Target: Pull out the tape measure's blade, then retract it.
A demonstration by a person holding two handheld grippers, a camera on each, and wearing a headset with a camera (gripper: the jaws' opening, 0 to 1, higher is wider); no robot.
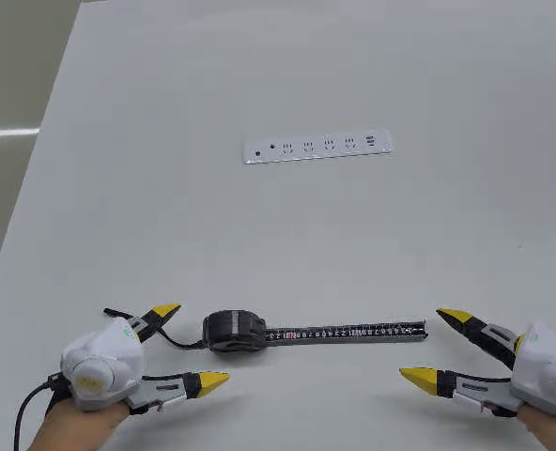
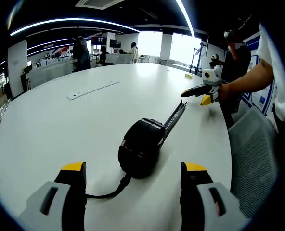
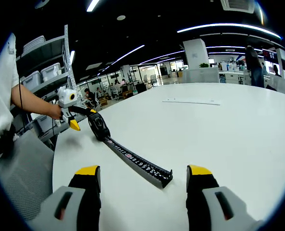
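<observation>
A black tape measure case lies on the white table, its dark blade drawn out to the right and flat on the surface. My left gripper stands open just left of the case, yellow-tipped fingers either side of the case's black wrist strap, touching nothing. My right gripper is open a little right of the blade's end hook, which lies between and slightly ahead of its jaws. The blade runs back to the case.
A white power strip lies flat farther back on the table. The table's left edge drops to a grey floor. In the gripper views, an office with shelves and people stands in the background.
</observation>
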